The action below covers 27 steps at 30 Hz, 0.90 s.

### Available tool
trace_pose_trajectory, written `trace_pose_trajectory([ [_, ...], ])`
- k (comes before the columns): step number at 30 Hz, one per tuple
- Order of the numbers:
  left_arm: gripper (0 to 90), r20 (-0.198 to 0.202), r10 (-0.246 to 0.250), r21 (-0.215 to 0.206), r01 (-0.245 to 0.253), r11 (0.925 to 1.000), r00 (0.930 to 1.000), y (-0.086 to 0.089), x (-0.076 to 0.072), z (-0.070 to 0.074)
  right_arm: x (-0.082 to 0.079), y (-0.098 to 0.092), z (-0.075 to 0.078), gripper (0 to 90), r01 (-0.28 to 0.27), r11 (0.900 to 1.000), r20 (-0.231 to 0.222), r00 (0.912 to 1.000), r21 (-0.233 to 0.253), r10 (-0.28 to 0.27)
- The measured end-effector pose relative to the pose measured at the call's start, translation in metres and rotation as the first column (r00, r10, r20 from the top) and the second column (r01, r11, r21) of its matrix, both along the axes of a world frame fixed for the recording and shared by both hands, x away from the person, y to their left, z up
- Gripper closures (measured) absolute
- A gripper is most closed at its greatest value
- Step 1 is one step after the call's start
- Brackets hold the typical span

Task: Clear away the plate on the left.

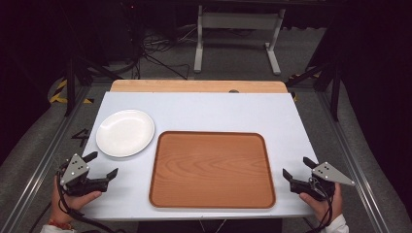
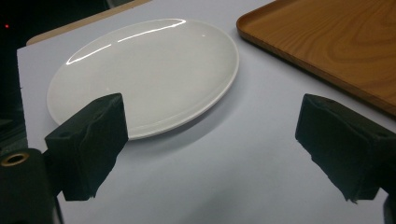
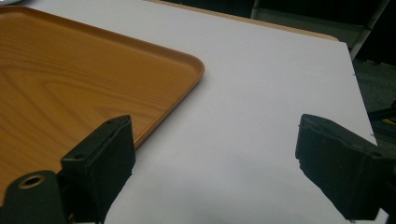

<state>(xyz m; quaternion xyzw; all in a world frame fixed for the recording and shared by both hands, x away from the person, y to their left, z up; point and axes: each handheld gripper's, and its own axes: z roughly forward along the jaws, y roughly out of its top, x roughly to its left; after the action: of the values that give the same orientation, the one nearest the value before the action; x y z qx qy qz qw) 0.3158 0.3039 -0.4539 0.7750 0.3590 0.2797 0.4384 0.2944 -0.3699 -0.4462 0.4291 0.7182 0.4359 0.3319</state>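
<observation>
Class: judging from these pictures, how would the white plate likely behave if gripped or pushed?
The white plate looks glossy, so probably slippery. Its low, thin rim lies flat on the table, likely hard to grip. It seems rigid, possibly breakable.

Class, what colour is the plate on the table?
White, glossy plate; the left gripper view shows it best.

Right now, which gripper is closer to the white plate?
Left. The left gripper sits just below the white plate, jaws open toward it. The right gripper is across the table, beyond the wooden tray.
</observation>
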Motion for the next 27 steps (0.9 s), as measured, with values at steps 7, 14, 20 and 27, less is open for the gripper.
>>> trace_pose_trajectory([
  [7,10.7,-0.008,-0.003,0.026,0.003,0.9997,1.0,-0.002,-0.003,-0.002,0.002,0.003,0.001,12.7,-0.006,1.0,0.004,1.0,-0.005,0.006],
  [14,11.3,-0.01,-0.003,0.081,0.003,0.9967,0.9999,-0.003,-0.005,0.001,0.003,0.006,0.001,12.7,-0.011,1.0,-0.001,0.9999,-0.013,0.011],
  [20,11.9,-0.012,0.003,0.203,0.0,0.9792,0.9999,-0.02,0.01,0.007,0.003,0.005,0.0,12.7,-0.013,1.0,-0.006,0.9999,-0.018,0.013],
  [27,14.4,-0.017,0.004,0.331,0.002,0.9437,0.9999,-0.036,0.024,0.006,0.004,0.006,-0.001,12.7,-0.008,1.0,-0.013,0.9999,-0.02,0.008],
])
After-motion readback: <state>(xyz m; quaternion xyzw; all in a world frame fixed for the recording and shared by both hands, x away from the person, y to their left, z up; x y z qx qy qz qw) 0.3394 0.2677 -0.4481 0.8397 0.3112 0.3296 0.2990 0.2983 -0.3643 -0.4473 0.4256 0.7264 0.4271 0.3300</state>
